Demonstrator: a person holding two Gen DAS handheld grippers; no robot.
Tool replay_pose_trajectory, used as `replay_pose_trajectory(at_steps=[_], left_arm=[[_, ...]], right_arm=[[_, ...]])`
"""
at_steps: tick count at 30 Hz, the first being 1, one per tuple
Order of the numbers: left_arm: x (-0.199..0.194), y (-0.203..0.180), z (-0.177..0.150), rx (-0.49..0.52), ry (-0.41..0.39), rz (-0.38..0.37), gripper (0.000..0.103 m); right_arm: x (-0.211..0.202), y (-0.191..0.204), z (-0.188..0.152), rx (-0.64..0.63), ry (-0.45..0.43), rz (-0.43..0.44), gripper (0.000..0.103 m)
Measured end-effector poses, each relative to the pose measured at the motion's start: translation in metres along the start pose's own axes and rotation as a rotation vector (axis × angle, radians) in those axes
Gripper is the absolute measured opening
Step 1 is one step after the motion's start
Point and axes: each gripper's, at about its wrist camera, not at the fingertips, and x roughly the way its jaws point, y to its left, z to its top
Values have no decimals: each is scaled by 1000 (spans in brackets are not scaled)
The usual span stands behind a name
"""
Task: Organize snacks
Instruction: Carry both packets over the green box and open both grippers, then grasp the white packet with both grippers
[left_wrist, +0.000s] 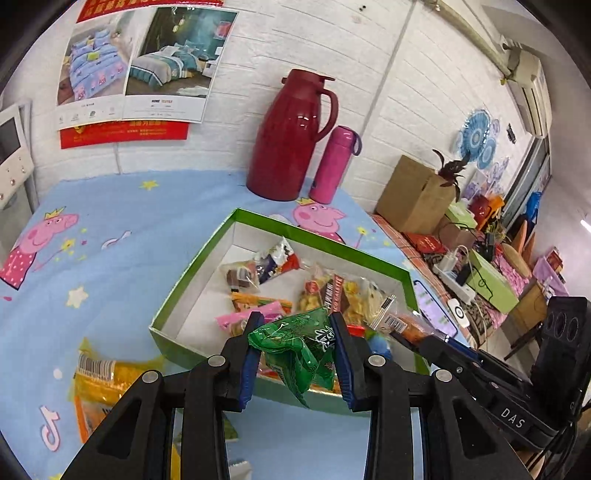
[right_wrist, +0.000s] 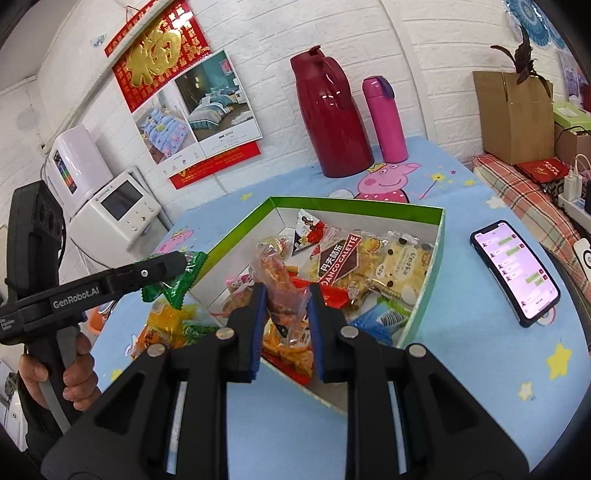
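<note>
- Snacks fill a green box (right_wrist: 424, 291) on the bench; a few lie loose just beside its near-left corner.
- Left gripper (left_wrist: 297, 354) hangs over the box's near edge, jaws clenched on a green packet (left_wrist: 295, 350).
- Right gripper (right_wrist: 286, 314) hangs above the box's near corner, jaws grasping a clear orange packet (right_wrist: 284, 288).
- Both packets look light, soft and crinkly, probably slippery film; pinching mid-body seems safest.
- A hand (right_wrist: 55, 373) grips the left handle.
</note>
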Motion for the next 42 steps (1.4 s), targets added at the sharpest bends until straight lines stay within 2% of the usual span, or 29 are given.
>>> replay_pose_trajectory(at_steps=[6,8,9,10,11,12,14,16,18,21,25,29,35,42], left_arm=[[35,23,9,-16,46,63,36],[46,30,10,-19,60,74,37],[50,33,9,-23,62,76,43],[53,37,9,-31,69,83,65],[54,41,8,-45,74,96,77],[52,46,6,-63,58,106,88],[45,52,3,-86,14,106,88],[40,56,2,-95,11,108,88],[35,55,1,-95,5,116,88],[22,49,-3,-84,-7,123,88],[-2,36,-10,-74,-12,107,88],[-30,19,-24,-42,-5,107,88],[-77,11,-61,-4,-1,122,88],[-102,28,-121,-63,44,111,88]], right_arm=[[60,5,20,4,77,-18,24],[79,4,23,1,109,-5,28],[87,4,24,-17,129,2,31],[94,5,25,-42,152,-7,49],[97,5,26,-60,164,-30,60],[95,4,26,-64,159,-43,65],[83,4,25,-87,115,-47,66],[70,1,25,-92,87,-79,72],[60,-1,23,-79,78,-76,73],[43,-2,17,-53,66,-61,74],[14,5,7,-32,32,-24,80],[-18,18,-9,-39,-6,25,81],[-46,36,-40,-62,0,71,82],[-33,48,-84,-48,111,146,82]])
